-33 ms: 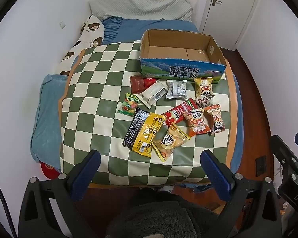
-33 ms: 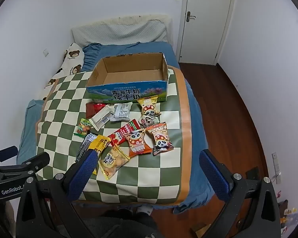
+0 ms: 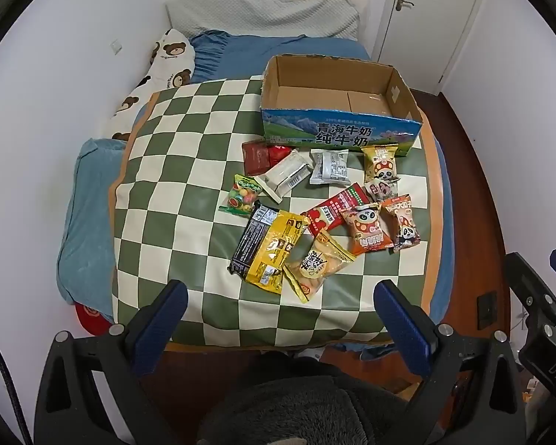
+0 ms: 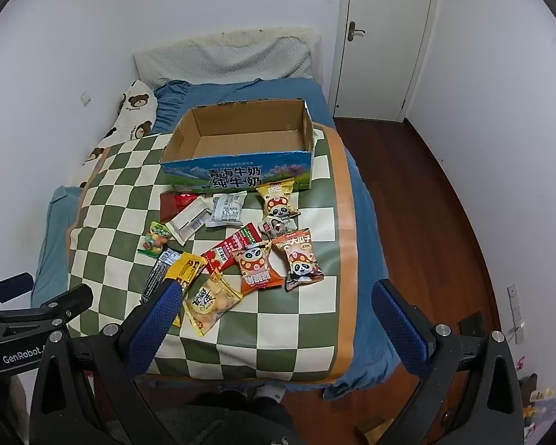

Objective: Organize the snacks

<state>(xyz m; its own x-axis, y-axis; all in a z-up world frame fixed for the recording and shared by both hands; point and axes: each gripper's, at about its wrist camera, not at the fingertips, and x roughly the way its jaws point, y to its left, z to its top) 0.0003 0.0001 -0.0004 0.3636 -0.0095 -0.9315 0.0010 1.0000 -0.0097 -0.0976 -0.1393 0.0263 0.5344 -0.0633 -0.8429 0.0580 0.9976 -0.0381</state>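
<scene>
An empty, open cardboard milk box stands at the far side of a green-and-cream checked blanket. In front of it lie several snack packets: a candy bag, a yellow-black packet, a biscuit bag, a red packet, an orange panda packet and a white wrapper. My left gripper hangs open above the blanket's near edge, holding nothing. My right gripper is open too, beside it on the right, its left finger in front of the yellow-black packet.
The blanket covers a blue bed against the left wall. A bear-print pillow and a grey pillow lie at its head. Wooden floor and a white door are on the right. A person's dark-clad legs are below.
</scene>
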